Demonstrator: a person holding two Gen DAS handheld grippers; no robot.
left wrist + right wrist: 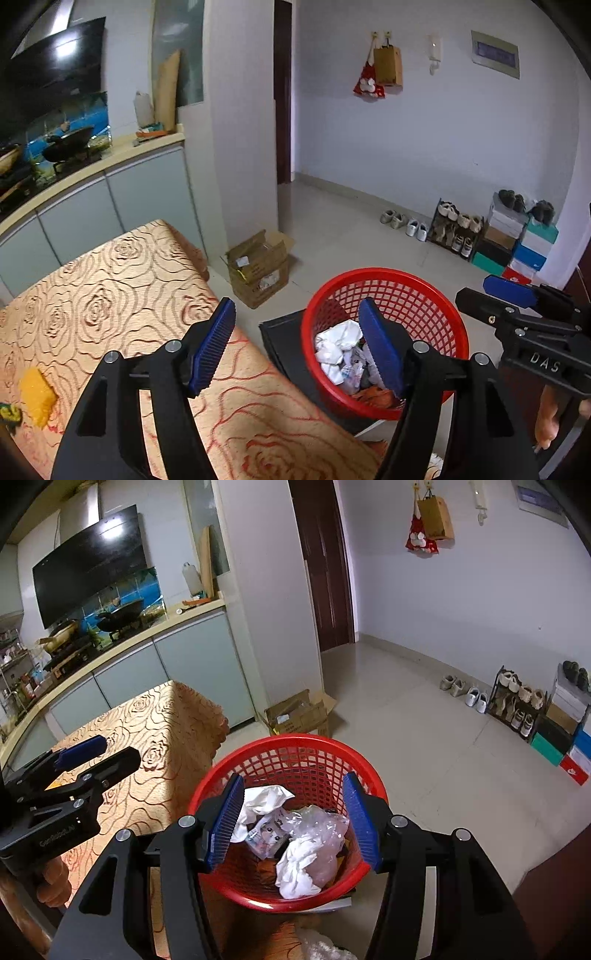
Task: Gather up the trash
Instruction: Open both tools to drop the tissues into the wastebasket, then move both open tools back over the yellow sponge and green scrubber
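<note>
A red mesh basket stands on a dark stool beside the table. It holds crumpled white paper, clear plastic and a printed wrapper. My left gripper is open and empty, over the table's edge next to the basket. My right gripper is open and empty, right above the basket. A yellow sponge-like piece and a dark green scrap lie on the table at far left.
The table has an orange rose-pattern cloth. An open cardboard box sits on the floor behind the basket. A kitchen counter with cabinets runs behind the table. A shoe rack and stacked shoeboxes stand at the far wall.
</note>
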